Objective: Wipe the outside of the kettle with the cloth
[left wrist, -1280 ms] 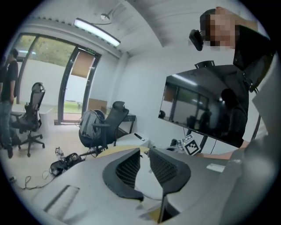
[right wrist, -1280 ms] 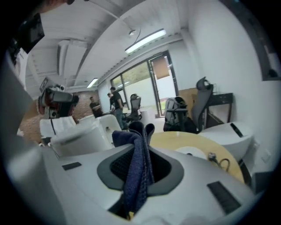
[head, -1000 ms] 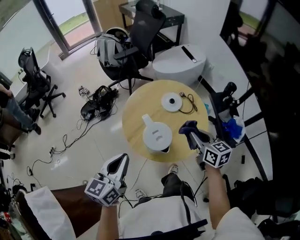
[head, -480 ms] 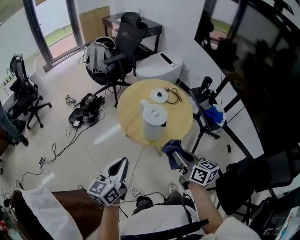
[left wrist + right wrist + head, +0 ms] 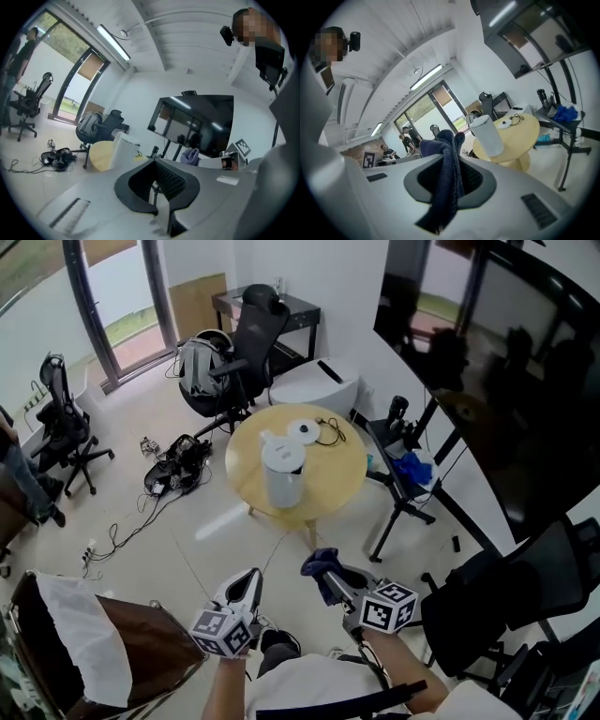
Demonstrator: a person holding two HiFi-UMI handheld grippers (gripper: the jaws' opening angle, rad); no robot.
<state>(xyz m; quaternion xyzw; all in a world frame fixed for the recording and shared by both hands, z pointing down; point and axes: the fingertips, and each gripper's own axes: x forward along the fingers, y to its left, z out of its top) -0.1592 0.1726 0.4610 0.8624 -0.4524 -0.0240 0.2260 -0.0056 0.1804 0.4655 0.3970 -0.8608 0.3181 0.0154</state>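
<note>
A round, light wooden tabletop (image 5: pixel 336 476) stands on a pale tiled floor (image 5: pixel 141 512). A white kettle (image 5: pixel 281 471) stands upright on the tabletop's left part, off its base. The flat white round base (image 5: pixel 302 431) lies near it, toward the far edge. A thin black cable (image 5: pixel 330 436) curls on the wood just to the right of the base. The rest of the wood is bare. On the floor to the left of the table lies a heap of black gear (image 5: pixel 174 461) with loose cables (image 5: pixel 114 534) trailing from it. Black office chairs (image 5: pixel 66 424) also stand on the floor.
</note>
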